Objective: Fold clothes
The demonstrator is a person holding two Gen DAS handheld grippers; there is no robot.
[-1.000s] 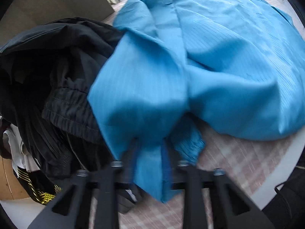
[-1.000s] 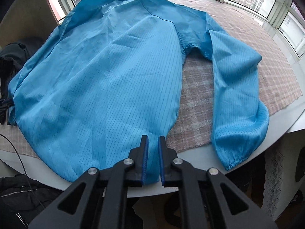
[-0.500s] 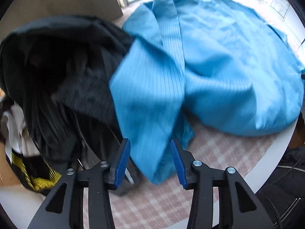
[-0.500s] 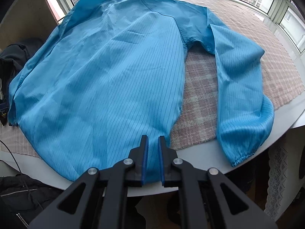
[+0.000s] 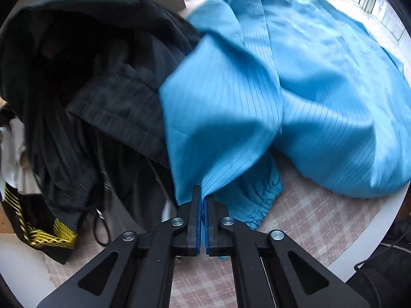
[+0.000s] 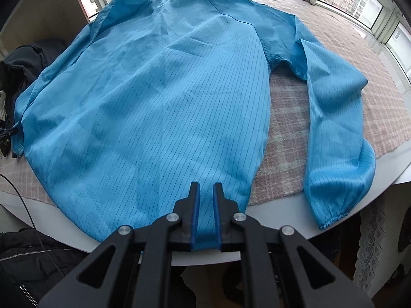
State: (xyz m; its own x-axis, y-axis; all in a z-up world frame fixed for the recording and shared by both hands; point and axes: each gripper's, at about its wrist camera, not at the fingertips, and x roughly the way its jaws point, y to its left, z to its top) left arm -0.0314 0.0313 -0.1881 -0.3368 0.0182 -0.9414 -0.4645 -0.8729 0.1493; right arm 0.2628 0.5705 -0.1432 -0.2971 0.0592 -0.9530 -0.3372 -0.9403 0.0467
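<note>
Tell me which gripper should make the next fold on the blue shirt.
Left. The left gripper is already shut on the blue shirt's sleeve, lifted beside the dark clothes pile, ready to swing inward. The right gripper only pins the hem at the table edge.

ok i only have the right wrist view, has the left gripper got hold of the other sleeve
observer: yes, the left gripper is shut on the sleeve, pinching the fabric near the cuff
operator: is that sleeve flat on the table
observer: no, it is raised and drapes against a pile of black clothes beside the jacket
operator: anything else in that pile
observer: a black piece with yellow stripes at its near edge
</note>
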